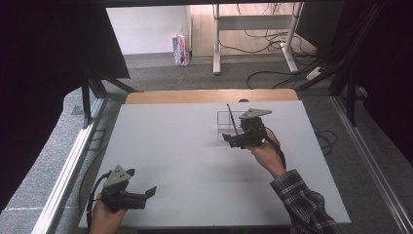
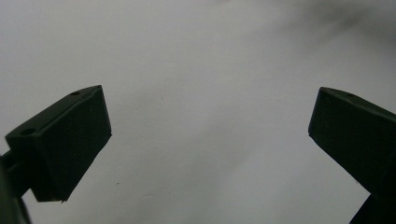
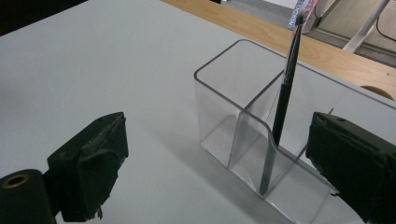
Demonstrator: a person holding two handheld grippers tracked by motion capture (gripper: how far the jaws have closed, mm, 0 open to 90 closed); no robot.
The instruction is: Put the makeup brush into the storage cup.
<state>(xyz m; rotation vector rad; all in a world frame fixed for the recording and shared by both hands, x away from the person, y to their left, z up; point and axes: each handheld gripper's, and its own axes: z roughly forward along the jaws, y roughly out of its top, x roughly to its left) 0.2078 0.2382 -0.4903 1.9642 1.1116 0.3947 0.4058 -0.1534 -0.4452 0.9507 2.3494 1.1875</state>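
Observation:
A clear plastic organizer (image 3: pixel 212 109) with divided compartments stands on the white table (image 1: pixel 185 161), right of centre toward the far side. A thin black pen (image 3: pixel 285 93) leans upright in the compartment behind the curved divider. In the high view the organizer (image 1: pixel 223 119) and the pen (image 1: pixel 231 116) are just in front of my right gripper (image 1: pixel 228 139). That right gripper (image 3: pixel 219 140) is open, its jaws wide apart on the near side of the organizer and touching nothing. My left gripper (image 1: pixel 150 192) rests low at the near left corner. It (image 2: pixel 210 121) is open over bare table.
A wooden strip (image 1: pixel 209 96) runs along the table's far edge. Beyond it are carpet, cables (image 1: pixel 272 73), white desk legs (image 1: pixel 216 44) and a colourful box (image 1: pixel 180 49). Metal frame rails (image 1: pixel 73 161) flank the table, and black curtains hang on both sides.

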